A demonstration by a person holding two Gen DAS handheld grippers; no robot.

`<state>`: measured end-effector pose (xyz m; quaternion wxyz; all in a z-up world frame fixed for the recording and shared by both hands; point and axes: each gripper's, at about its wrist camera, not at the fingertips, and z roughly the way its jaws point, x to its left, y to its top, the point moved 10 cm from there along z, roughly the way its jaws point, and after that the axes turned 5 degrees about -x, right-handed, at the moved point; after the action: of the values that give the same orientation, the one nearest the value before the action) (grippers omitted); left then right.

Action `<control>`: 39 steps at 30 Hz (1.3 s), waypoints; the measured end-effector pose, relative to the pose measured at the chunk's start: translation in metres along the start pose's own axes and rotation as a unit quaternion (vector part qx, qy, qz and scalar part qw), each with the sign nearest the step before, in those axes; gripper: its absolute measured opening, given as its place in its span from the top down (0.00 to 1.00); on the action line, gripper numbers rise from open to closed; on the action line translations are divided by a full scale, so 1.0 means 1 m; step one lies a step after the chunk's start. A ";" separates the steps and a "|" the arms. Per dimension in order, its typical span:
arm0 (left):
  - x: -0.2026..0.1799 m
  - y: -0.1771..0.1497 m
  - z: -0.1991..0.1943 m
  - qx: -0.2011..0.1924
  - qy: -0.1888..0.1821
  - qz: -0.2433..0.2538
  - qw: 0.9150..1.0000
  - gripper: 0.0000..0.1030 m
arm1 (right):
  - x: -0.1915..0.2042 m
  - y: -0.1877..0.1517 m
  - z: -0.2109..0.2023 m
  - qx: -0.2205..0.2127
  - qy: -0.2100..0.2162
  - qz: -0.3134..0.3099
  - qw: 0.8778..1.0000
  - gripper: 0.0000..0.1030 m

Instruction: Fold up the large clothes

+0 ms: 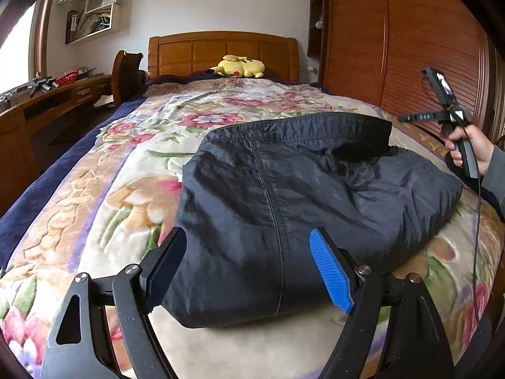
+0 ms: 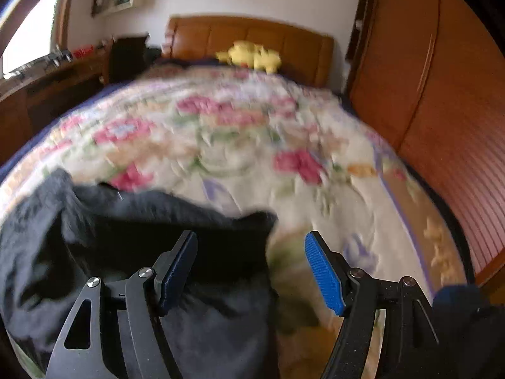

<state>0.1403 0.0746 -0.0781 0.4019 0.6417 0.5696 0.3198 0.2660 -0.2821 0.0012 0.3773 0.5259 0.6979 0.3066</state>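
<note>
On the bed with the flowered cream plush blanket (image 1: pixel 148 195) lies the task's thing, a large dark navy quilted nylon garment (image 1: pixel 284 195), folded into a thick bundle. It rests in the near half of the blanket, far from the wooden headboard (image 1: pixel 221 50) and the yellow plush toy (image 1: pixel 240 66) in front of it.

In the left wrist view, the left gripper (image 1: pixel 249 268) hangs over the near edge of the garment. Its two jaws stand wide apart, and the cloth with its stitched seam is seen between them; the pads do not press on it. To the right of the garment, a hand (image 1: pixel 467 148) in a grey sleeve holds the handle of the other tool above the blanket's right border.

In the right wrist view, which is blurred, the right gripper (image 2: pixel 251 268) also has its jaws apart and clamps nothing. The garment lies under its left finger and further left; under its right finger is bare blanket.
</note>
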 end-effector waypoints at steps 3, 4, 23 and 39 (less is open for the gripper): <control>-0.001 -0.002 0.002 0.004 0.002 0.002 1.000 0.21 | 0.000 -0.020 0.017 0.040 0.018 0.010 0.999 0.29; -0.001 -0.002 0.003 0.005 0.003 0.002 1.000 0.21 | 0.000 -0.023 0.023 0.051 0.025 0.014 0.998 0.30; 0.000 -0.014 0.013 0.033 0.001 0.000 0.999 0.21 | -0.006 -0.028 0.111 0.114 0.057 0.070 0.989 0.44; 0.007 -0.015 0.013 0.038 0.008 -0.011 0.999 0.21 | -0.032 -0.020 0.054 0.057 -0.015 0.026 0.998 0.37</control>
<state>0.1449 0.0796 -0.0977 0.3765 0.6475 0.5915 0.2988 0.3073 -0.3161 -0.0371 0.3489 0.5689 0.6949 0.2678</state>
